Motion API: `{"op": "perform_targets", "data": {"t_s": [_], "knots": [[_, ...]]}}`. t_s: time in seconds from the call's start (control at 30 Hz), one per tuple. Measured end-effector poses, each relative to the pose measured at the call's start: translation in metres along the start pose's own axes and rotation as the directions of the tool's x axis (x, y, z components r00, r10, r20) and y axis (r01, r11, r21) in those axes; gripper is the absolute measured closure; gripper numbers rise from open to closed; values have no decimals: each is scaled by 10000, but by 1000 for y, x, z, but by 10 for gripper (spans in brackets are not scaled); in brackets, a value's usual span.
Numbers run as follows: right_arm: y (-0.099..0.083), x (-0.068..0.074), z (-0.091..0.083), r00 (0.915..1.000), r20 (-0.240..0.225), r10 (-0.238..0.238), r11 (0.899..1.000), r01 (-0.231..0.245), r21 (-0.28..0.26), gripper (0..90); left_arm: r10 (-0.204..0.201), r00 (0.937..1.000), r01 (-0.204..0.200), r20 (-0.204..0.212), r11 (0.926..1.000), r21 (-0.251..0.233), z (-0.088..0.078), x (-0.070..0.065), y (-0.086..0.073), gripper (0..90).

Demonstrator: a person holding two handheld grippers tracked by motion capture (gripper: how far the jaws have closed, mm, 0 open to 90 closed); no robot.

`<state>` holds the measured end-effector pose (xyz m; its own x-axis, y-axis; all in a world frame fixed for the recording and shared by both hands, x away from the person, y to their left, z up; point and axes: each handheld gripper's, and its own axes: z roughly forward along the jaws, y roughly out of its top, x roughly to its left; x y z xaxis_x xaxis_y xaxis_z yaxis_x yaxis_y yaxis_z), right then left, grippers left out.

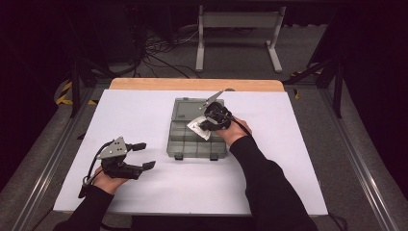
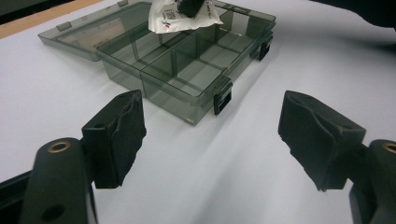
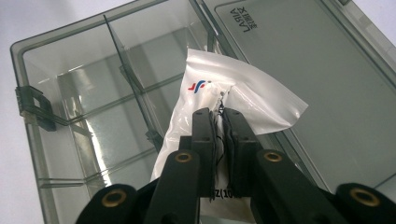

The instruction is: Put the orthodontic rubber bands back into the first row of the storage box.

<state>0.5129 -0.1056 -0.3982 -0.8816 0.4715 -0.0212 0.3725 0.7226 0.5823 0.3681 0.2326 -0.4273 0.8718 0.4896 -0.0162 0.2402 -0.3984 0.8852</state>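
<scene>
A white tabletop (image 1: 144, 115) fills the middle of the high view, with a strip of bare wood (image 1: 195, 84) along its upper edge. Around it lies grey carpet, with yellow-black hazard tape (image 1: 65, 94) at the left, loose cables (image 1: 163, 53) at upper centre and a pale metal stand (image 1: 238, 29) in the dark room behind.

At lower left of that view the left hand-held gripper (image 1: 143, 155) rests low over the bare surface, jaws spread wide with nothing between them, well apart from the box.

At centre sits a smoky clear plastic compartment box (image 1: 185, 144), lid (image 1: 185, 108) laid open flat behind it. In the right gripper view the lid bears raised lettering, partly readable as "LARIA".

Right of centre, the right hand-held gripper (image 1: 208, 126) is clamped tight on a small white plastic bag (image 1: 197, 129), held over the box's compartments near the lid hinge. The bag shows a red-and-blue logo (image 3: 198, 86) and printed characters by the pads, too cut off to read.
</scene>
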Motion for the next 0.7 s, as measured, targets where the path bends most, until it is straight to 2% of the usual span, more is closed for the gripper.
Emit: {"op": "perform_targets", "data": {"t_s": [0.27, 0.7], "knots": [[0, -1, 6, 9999, -113, 37, 10000, -36, 45, 840, -55, 10000, 55, 26, 10000, 4, 0, 0, 0, 236], [-2, 2, 23, 9998, -199, 12, 9981, 0, 619, 835, -46, 10000, 46, -4, 10000, -10, 0, 0, 0, 236]]}}
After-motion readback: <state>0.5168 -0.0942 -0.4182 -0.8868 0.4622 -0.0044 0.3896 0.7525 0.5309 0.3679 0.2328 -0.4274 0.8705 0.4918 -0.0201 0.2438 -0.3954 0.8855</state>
